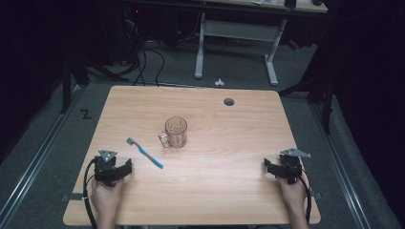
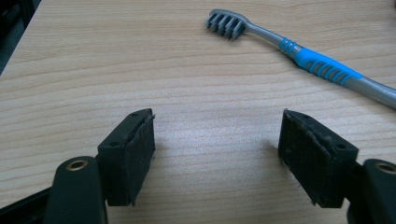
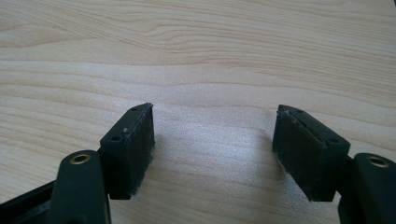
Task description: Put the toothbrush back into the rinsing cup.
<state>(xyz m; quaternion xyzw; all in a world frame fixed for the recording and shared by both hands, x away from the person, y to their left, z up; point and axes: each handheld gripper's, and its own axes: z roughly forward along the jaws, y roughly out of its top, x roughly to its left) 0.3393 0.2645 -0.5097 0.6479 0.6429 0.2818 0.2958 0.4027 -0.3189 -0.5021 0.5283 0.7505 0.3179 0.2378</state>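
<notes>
A clear glass mug [image 1: 175, 132] stands upright near the middle of the wooden table [image 1: 224, 191], its handle toward the left. A grey and blue toothbrush [image 1: 144, 152] lies flat to the mug's front left, bristle head pointing away; it also lies ahead of my left gripper [image 2: 217, 140], toothbrush [image 2: 299, 53] up and to the right. My left gripper [image 1: 113, 170] rests at the table's front left, jaws wide open with bare wood between them. My right gripper [image 1: 282, 168] sits at the front right, also open over bare wood [image 3: 212, 140].
A round cable hole [image 1: 229, 101] sits near the table's far edge. Beyond the table stand a white desk frame [image 1: 236, 45] and cables on the grey floor. Metal rails run along both sides of the table.
</notes>
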